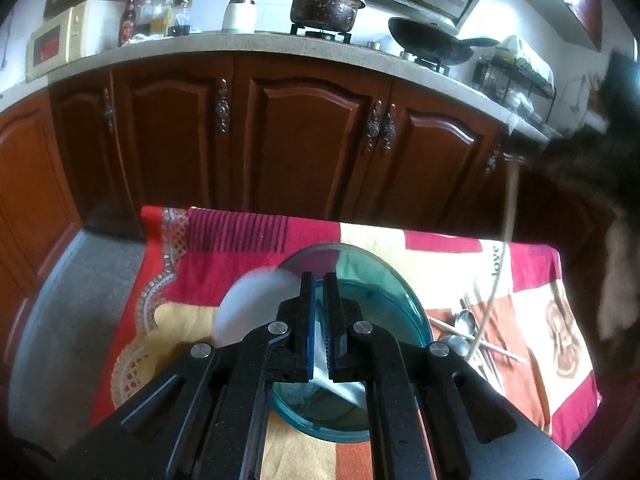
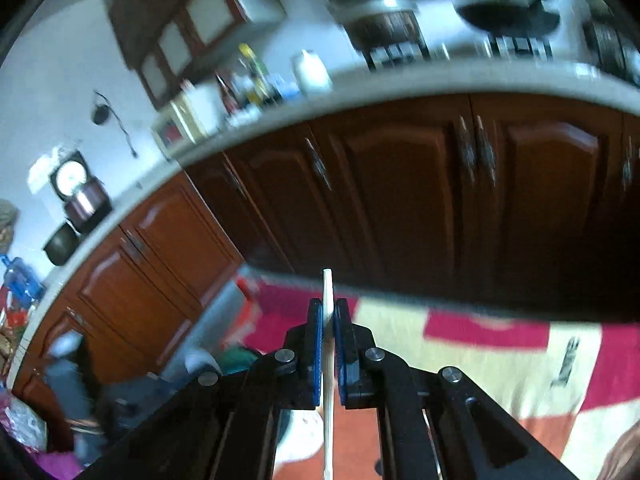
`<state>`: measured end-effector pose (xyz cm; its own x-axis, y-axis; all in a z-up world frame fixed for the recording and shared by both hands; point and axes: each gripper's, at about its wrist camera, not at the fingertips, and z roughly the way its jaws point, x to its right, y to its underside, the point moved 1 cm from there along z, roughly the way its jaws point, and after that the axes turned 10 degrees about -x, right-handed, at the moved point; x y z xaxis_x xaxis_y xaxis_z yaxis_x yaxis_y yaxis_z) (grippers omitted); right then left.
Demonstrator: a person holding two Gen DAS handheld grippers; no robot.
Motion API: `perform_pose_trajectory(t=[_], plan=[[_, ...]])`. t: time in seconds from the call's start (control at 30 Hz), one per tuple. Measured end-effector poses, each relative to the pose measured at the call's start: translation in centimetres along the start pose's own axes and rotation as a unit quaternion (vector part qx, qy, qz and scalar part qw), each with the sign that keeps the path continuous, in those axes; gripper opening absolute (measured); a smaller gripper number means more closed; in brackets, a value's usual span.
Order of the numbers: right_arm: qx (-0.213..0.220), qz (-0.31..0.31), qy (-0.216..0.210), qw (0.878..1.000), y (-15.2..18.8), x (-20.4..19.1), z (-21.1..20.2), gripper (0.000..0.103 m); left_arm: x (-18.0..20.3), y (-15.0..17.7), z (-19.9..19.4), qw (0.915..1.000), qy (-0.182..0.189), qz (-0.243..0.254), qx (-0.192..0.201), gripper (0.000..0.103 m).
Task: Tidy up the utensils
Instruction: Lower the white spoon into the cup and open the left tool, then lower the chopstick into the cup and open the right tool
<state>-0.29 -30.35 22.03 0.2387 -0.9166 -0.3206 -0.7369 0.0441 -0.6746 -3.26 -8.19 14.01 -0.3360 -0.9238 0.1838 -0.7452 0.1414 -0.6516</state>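
Note:
My left gripper is shut on a thin white round piece that looks like a plate or lid. It holds this over a teal glass dish on the red and cream patterned cloth. Right of the dish lie two metal spoons and several pale chopsticks. My right gripper is shut on one pale chopstick, which stands upright between its blue pads. In the left wrist view that chopstick hangs as a long stick above the spoons, under a dark blur at the right edge.
Dark wooden cabinets under a grey counter stand just beyond the table's far edge. On the counter are a microwave, bottles, a pot and a black wok. Grey floor shows to the table's left.

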Motion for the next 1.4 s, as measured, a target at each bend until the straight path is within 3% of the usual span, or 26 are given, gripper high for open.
perform_pose_trajectory(t=[0.2,0.27,0.43,0.57,0.63,0.67,0.8,0.93,1.0,1.07,1.4], plan=[[0.062,-0.036,-0.033,0.997,-2.4,-4.6,-3.4,0.005,-0.5,-0.4,-0.9,0.9999,0.002,-0.008,0.006,0.003],[0.071,-0.043,-0.044,0.996,-2.3,-6.1,-2.8,0.005,-0.7,-0.6,-1.3,0.9999,0.007,-0.011,0.006,0.003],[0.089,-0.06,-0.023,0.994,-1.1,-8.9,1.2,0.005,-1.0,-0.2,-2.4,0.9999,0.01,-0.01,0.005,0.003],[0.067,-0.077,0.0,0.995,1.0,-9.0,4.8,0.005,-1.4,0.3,-2.9,0.9999,0.009,-0.012,0.001,0.01],[0.044,-0.081,0.008,0.996,2.2,-8.7,6.2,0.005,-1.6,0.5,-3.1,0.9999,0.005,-0.014,0.004,0.035],[0.036,-0.079,0.008,0.996,2.4,-8.4,6.6,0.005,-1.7,0.5,-3.2,0.9999,0.002,-0.015,0.006,0.038],[-0.017,-0.057,0.003,0.998,3.6,-6.8,8.2,0.005,-1.7,0.7,-3.1,0.9998,-0.01,-0.019,0.003,0.041],[-0.037,-0.043,0.004,0.998,4.3,-5.4,7.9,0.006,-1.4,1.0,-3.2,0.9996,-0.022,-0.018,-0.002,0.042],[-0.035,-0.041,0.003,0.999,4.7,-5.0,7.0,0.023,-1.3,1.1,-3.2,0.9995,-0.023,-0.02,-0.006,0.043],[-0.037,-0.035,0.005,0.999,5.1,-4.7,6.3,0.033,-1.0,1.3,-3.4,0.9993,-0.029,-0.021,-0.01,0.044],[-0.047,-0.017,0.021,0.999,8.9,-3.8,1.8,0.036,1.9,2.5,-5.5,0.9987,-0.05,0.002,-0.003,0.046]])
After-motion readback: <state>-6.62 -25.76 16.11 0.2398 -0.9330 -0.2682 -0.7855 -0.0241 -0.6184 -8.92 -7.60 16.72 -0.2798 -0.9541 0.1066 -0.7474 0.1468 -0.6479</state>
